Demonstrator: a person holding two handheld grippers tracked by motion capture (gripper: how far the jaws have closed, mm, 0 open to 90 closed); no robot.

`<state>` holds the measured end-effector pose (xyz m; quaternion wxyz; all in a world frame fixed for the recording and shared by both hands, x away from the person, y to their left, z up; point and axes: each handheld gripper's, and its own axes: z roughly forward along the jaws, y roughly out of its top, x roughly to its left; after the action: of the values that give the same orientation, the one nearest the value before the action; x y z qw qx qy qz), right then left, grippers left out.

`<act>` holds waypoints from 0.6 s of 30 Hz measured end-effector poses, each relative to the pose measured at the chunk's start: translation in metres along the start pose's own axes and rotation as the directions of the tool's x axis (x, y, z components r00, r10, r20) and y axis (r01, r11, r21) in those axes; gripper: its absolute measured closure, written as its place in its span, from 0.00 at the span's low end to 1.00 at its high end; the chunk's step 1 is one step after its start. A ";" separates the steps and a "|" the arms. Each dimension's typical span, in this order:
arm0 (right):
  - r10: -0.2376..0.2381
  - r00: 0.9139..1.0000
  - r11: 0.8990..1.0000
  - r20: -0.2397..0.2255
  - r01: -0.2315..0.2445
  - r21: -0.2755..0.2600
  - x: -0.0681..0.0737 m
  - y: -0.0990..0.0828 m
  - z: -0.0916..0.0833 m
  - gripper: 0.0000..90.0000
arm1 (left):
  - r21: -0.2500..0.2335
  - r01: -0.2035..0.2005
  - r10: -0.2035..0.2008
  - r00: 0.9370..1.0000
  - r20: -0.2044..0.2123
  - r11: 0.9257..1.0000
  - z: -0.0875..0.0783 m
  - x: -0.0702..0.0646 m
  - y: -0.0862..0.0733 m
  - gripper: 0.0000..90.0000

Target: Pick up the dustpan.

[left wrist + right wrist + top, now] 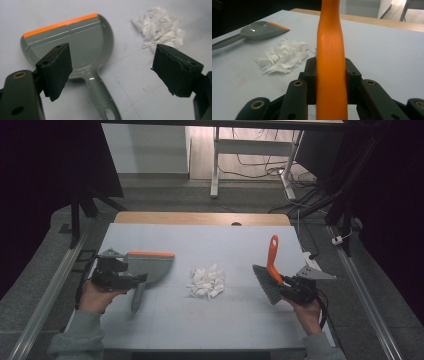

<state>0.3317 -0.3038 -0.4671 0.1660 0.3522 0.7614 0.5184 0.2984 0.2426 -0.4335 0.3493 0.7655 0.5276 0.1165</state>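
A grey dustpan (152,265) with an orange lip lies flat on the table at the left, its handle (137,299) pointing toward the person. My left gripper (136,279) hovers over that handle and stands open; in the left gripper view the dustpan (82,47) lies below the wide jaws of the left gripper (112,66), untouched. A pile of white paper scraps (206,281) sits mid-table. My right gripper (285,282) is shut on the orange handle (330,50) of a brush (267,284), grey bristles pointing down-left, handle tilted up.
The light table cover (215,320) ends in a wooden strip (200,218) at the back. Metal rails (45,300) run along both sides. Behind the table stand white desk legs (215,165), with cables on the floor.
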 end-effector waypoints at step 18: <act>-0.010 1.000 1.000 -0.003 0.010 0.012 0.003 -0.001 0.002 0.77 | 0.180 0.144 -0.135 0.989 -0.063 0.973 0.040 0.018 -0.021 0.16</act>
<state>0.3309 -0.3004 -0.4688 0.1655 0.3486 0.7666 0.5132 0.3124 0.2467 -0.4804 0.2713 0.7524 0.5970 0.0617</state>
